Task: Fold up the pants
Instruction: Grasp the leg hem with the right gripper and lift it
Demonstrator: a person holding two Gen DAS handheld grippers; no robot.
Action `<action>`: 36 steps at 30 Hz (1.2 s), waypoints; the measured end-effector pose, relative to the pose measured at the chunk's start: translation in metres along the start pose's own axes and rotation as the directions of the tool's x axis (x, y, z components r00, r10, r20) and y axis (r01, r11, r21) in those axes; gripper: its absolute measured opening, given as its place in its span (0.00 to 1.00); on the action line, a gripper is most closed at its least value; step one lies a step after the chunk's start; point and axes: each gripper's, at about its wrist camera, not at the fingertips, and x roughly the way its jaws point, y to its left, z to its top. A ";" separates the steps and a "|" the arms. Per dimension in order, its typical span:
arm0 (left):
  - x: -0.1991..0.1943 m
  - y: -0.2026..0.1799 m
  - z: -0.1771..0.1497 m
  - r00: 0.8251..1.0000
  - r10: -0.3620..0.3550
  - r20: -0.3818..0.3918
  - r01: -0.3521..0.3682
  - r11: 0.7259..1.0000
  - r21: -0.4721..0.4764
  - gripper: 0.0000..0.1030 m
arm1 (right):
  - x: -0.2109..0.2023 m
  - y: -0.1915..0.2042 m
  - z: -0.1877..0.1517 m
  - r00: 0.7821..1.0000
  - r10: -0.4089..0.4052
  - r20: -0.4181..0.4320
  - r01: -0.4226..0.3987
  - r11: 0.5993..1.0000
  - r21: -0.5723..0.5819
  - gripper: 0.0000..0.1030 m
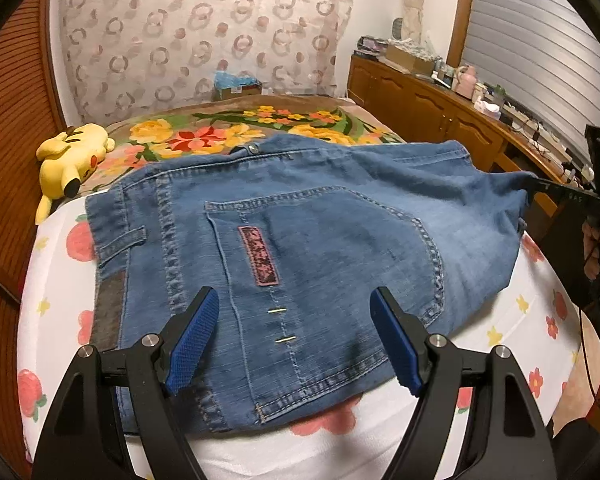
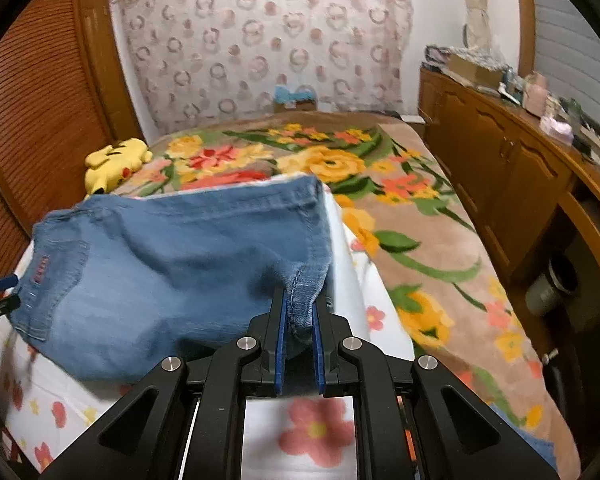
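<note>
On the white flowered sheet at the near end of the bed we list one pair of blue jeans, folded over, back pocket facing up with a pink label on it. The waistband lies to the left in the left wrist view, its metal button at the far edge.

Our left gripper: blue pads spread wide apart, one to either side of the pocket above the cloth, gripping nothing.

Our right gripper: pads nearly together, clamped on a seamed corner of the jeans at their right end; that corner is raised off the sheet.

Further items: a brown blanket with orange and yellow flowers beyond the sheet; a yellow plush toy by the left edge of the bed; a wooden cabinet along the right side, its top crowded with small things too blurred for us to name; a curtain with a ring pattern on the far wall.
</note>
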 end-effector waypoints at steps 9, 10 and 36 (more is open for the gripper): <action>-0.018 0.010 -0.001 0.999 0.010 0.050 -0.009 1.000 -0.027 0.76 | -0.016 0.068 0.033 0.988 0.136 0.078 -0.123 0.980 -0.157 0.11; -0.021 0.012 -0.002 0.998 0.015 0.057 -0.013 0.999 -0.030 0.76 | -0.017 0.078 0.037 0.985 0.154 0.083 -0.137 0.974 -0.178 0.11; -0.014 0.012 0.005 0.999 0.018 0.049 -0.017 0.999 -0.029 0.76 | 0.007 0.161 0.015 0.948 0.315 -0.055 -0.314 0.886 -0.343 0.38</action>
